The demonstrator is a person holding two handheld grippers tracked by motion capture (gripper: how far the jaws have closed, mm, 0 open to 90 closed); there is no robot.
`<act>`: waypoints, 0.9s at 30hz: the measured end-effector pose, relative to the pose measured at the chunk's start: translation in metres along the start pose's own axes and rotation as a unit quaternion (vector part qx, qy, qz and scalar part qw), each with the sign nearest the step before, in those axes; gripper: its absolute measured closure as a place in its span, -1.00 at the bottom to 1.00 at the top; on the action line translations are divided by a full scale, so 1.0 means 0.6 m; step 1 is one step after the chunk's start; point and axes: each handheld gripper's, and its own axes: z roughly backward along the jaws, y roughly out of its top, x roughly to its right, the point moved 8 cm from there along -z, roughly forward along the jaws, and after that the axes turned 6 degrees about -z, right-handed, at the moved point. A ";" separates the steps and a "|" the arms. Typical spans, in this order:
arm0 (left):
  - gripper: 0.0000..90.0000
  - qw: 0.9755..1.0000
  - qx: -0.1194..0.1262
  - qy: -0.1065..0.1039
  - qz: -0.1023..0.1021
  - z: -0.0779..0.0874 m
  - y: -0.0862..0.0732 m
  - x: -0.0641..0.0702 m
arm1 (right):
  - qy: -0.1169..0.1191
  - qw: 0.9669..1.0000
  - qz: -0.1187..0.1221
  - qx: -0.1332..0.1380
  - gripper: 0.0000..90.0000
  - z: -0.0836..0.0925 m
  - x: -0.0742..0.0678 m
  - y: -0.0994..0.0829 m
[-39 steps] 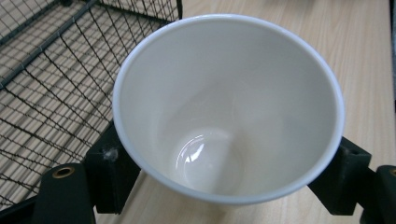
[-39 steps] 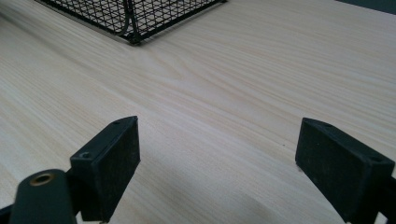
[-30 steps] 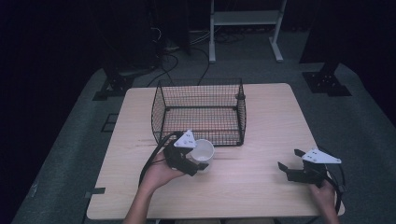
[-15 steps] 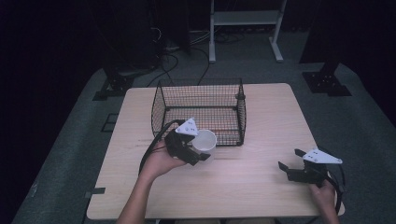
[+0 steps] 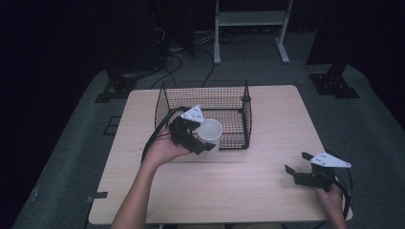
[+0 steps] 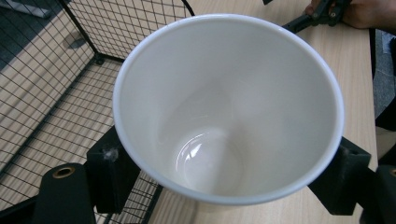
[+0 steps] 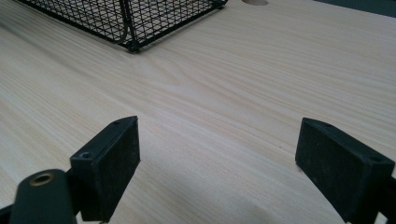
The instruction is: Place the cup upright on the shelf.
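A white cup (image 5: 209,132) hangs above the table at the near wall of a black wire basket (image 5: 229,98), upright and empty. My left gripper (image 5: 206,141) is shut on the white cup, one jaw on each side of its body. In the left gripper view the white cup (image 6: 224,116) shows its open mouth and bare inside, with the wire basket (image 6: 70,70) to the left below it. My right gripper (image 5: 297,167) rests low near the table's right front corner. In the right gripper view, my right gripper (image 7: 233,163) is open with bare wood between its jaws.
The light wooden table (image 5: 267,191) has free room in front and to the right of the basket. A corner of the basket (image 7: 135,23) shows far off in the right gripper view. Dark floor, cables and a white stand (image 5: 248,19) lie beyond the table.
My left gripper has lifted the cup and carried it forward and up, from the table toward the basket's near wall. The right gripper has stayed in place.
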 end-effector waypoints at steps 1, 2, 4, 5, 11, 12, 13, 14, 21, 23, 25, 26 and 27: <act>-0.54 1.000 0.000 0.000 0.000 0.000 0.000 0.000 | 0.000 1.000 0.000 0.000 -0.71 0.000 0.000 0.000; -0.54 1.000 0.001 -0.001 -0.001 0.001 0.003 -0.002 | 0.000 1.000 0.000 0.000 -0.71 0.000 0.000 0.000; -0.54 1.000 0.001 0.001 -0.002 0.005 0.007 -0.009 | 0.000 1.000 -0.001 0.000 -0.71 0.000 0.000 0.000; -0.54 1.000 0.000 0.000 -0.002 0.006 0.009 -0.011 | 0.000 1.000 -0.001 0.000 -0.71 0.000 0.000 0.000; -0.54 1.000 -0.001 0.002 -0.002 0.014 0.020 -0.026 | 0.002 1.000 -0.003 0.002 -0.71 0.001 0.001 0.000; -0.54 1.000 -0.001 0.004 0.000 0.015 0.022 -0.030 | 0.002 1.000 -0.003 0.002 -0.71 0.001 0.001 0.000; -0.54 1.000 -0.002 0.003 0.000 0.016 0.023 -0.034 | 0.002 1.000 -0.003 0.002 -0.71 0.001 0.001 0.000; -0.54 1.000 -0.004 0.005 0.001 0.017 0.024 -0.040 | 0.002 1.000 -0.002 0.003 -0.71 0.001 0.001 0.001; -0.54 1.000 -0.008 0.006 0.005 0.018 0.031 -0.062 | 0.002 1.000 -0.005 0.004 -0.71 0.001 0.001 0.001; -0.53 1.000 -0.008 0.008 0.007 0.017 0.034 -0.071 | 0.002 1.000 -0.005 0.004 -0.71 0.001 0.002 0.001; -0.53 1.000 -0.009 0.008 0.009 0.017 0.035 -0.078 | 0.003 1.000 -0.004 0.004 -0.71 0.001 0.001 0.001; -0.53 1.000 -0.009 0.009 0.011 0.016 0.036 -0.082 | 0.003 1.000 -0.004 0.004 -0.71 0.001 0.001 0.001; -0.53 1.000 -0.009 0.010 0.013 0.016 0.037 -0.086 | 0.003 1.000 -0.004 0.004 -0.71 0.001 0.001 0.001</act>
